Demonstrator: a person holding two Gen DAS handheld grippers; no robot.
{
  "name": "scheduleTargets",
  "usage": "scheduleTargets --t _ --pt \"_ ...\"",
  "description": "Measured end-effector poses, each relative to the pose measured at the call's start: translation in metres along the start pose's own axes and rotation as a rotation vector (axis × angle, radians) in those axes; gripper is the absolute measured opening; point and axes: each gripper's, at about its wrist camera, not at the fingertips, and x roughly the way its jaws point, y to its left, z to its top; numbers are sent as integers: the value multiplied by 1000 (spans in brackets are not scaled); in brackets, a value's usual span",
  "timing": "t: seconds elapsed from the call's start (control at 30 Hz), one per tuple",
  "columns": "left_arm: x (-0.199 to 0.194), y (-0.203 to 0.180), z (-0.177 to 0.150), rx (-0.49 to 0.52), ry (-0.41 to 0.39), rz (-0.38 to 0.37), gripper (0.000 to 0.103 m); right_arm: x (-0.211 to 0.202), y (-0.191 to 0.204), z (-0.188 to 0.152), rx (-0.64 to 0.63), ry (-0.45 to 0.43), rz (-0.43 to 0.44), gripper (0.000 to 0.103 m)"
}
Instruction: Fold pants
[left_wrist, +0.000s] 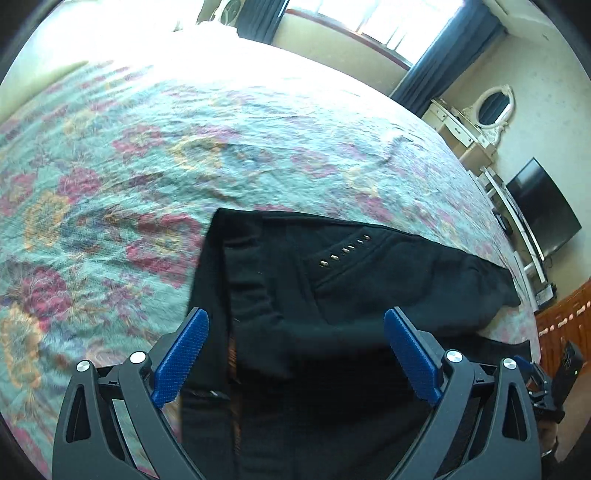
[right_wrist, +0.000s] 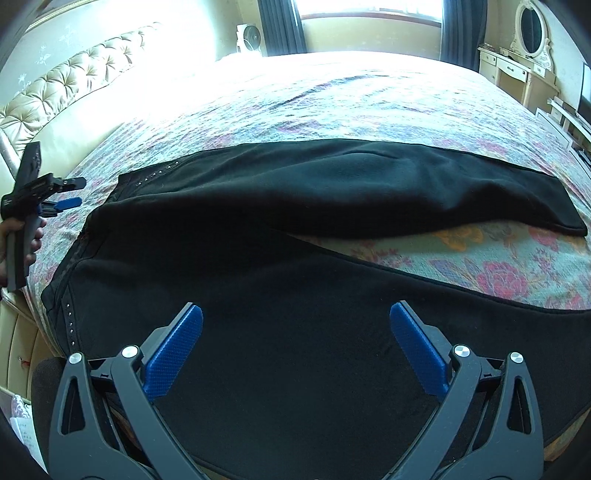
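Black pants (right_wrist: 295, 206) lie spread on a floral bedspread (right_wrist: 498, 266), waistband at the left, two legs splayed apart to the right. In the left wrist view the waist end (left_wrist: 332, 280) with a row of metal studs (left_wrist: 345, 250) lies just ahead. My left gripper (left_wrist: 295, 321) is open and empty above the waistband; it also shows at the left edge of the right wrist view (right_wrist: 64, 192). My right gripper (right_wrist: 295, 317) is open and empty above the near leg.
The bed has a tufted headboard (right_wrist: 74, 74) at the left. A white dressing table with an oval mirror (right_wrist: 532, 33), a dark TV (left_wrist: 543, 210), a window with blue curtains (right_wrist: 280, 26) and a fan (right_wrist: 251, 38) stand beyond.
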Motion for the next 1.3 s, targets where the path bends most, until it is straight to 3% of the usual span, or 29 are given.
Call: scheduleTargets --t 0.07,0.2,0.37,0.53,0.57,0.6,0.63,0.73,0.9,1.03,1.1,1.17,1.3 --pt "19 32 15 -52 29 19 95 5 -1 3 5 12 10 101" --pt "49 71 35 -148 58 -102 95 17 -6 8 9 39 12 101" --pt "61 61 55 -50 34 -155 95 32 -15 12 21 65 27 101" --pt "77 47 63 -20 57 -222 93 40 -29 26 48 85 135 101" --pt "79 45 64 1 57 -217 87 41 -33 32 46 80 152 101" --pt "80 43 63 26 63 -206 49 41 -38 39 39 74 160 101" --pt "84 44 62 34 82 -181 27 42 -43 47 20 63 166 101" --pt "86 53 59 -4 83 -209 27 51 -62 81 -44 34 166 101" --pt "88 52 59 3 84 -189 27 79 -85 153 -181 18 224 101" --pt "88 49 58 30 78 -170 27 128 -91 197 -295 114 269 101" --pt "88 49 57 25 72 -169 27 149 -89 205 -350 161 269 100" --pt "88 50 56 18 69 -169 28 169 -80 206 -432 218 281 85" --pt "88 49 59 24 86 -152 28 199 -70 198 -531 328 255 76"
